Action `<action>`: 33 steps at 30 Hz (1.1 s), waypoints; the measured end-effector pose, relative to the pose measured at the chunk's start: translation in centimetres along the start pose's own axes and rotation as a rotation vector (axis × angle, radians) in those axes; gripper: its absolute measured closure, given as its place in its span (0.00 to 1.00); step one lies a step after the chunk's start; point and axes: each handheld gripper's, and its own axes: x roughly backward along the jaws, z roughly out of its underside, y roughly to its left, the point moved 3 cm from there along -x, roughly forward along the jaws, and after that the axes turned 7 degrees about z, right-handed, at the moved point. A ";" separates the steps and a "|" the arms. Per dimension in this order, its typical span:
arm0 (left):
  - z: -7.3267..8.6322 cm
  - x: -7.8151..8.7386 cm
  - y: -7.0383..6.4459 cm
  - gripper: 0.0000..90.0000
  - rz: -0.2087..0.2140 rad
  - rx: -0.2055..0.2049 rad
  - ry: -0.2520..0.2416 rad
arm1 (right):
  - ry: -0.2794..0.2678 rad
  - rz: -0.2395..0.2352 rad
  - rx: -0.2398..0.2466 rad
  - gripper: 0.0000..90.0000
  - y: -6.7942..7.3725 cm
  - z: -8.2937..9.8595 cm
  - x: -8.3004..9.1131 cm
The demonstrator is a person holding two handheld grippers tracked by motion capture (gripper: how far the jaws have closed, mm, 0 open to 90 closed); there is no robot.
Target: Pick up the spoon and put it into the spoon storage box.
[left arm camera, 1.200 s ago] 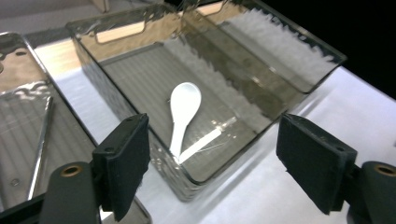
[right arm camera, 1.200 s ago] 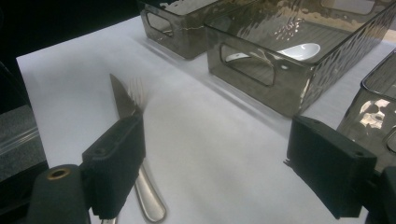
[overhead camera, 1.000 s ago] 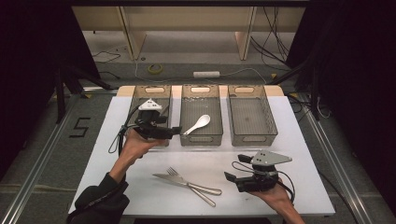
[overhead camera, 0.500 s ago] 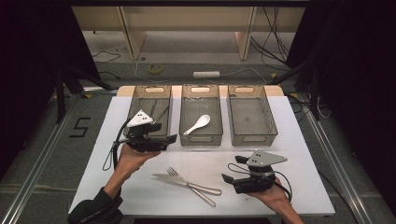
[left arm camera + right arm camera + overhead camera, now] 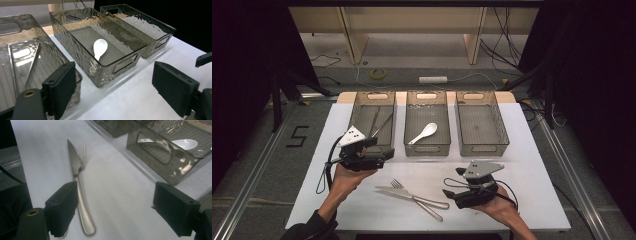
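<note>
- Your right tongs [image 5: 451, 192] gape wide, empty, just beside the knife [image 5: 412, 196] crossing the fork [image 5: 414, 199] on the counter [image 5: 532, 165].
- Your left tongs [image 5: 384, 155] gape wide, empty, by the left bin [image 5: 362, 112].

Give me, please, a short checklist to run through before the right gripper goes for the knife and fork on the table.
1. Right gripper open and holding nothing: ok.
2. Knife and fork lie free on the table: ok, though they cross, so taking one alone may disturb the other.
3. Left gripper open, clear of the cutlery: ok.
4. Right bin has room: ok.
5. Middle bin holds just a white spoon: ok.
6. Which bin suits each piece: cannot tell.
</note>
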 end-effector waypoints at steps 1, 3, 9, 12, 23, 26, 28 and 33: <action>0.1 0.1 0.0 0.21 0.002 0.001 0.000 | 0.007 -0.004 0.006 0.24 0.1 -0.1 -0.2; 0.3 0.4 -0.1 0.21 0.001 0.001 0.000 | 0.025 -0.011 0.017 0.24 0.3 -0.4 -0.6; 0.7 0.9 -0.2 0.21 0.005 -0.007 -0.002 | 0.060 -0.015 0.049 0.25 0.6 -1.0 -1.6; 0.8 1.2 -0.4 0.20 0.008 -0.014 -0.004 | 0.074 -0.020 0.059 0.25 0.7 -1.4 -2.0; 1.4 1.7 -0.7 0.20 0.013 -0.021 -0.012 | 0.154 -0.044 0.106 0.24 1.3 -2.5 -3.1; 1.4 1.8 -0.8 0.20 0.009 -0.023 -0.019 | 0.174 -0.051 0.127 0.25 1.7 -2.7 -3.5; 1.5 1.9 -0.8 0.20 0.008 -0.027 -0.020 | 0.183 -0.061 0.145 0.25 1.9 -2.9 -3.7; 1.7 2.0 -1.0 0.20 0.007 -0.033 -0.020 | 0.208 -0.077 0.166 0.26 2.7 -3.0 -4.6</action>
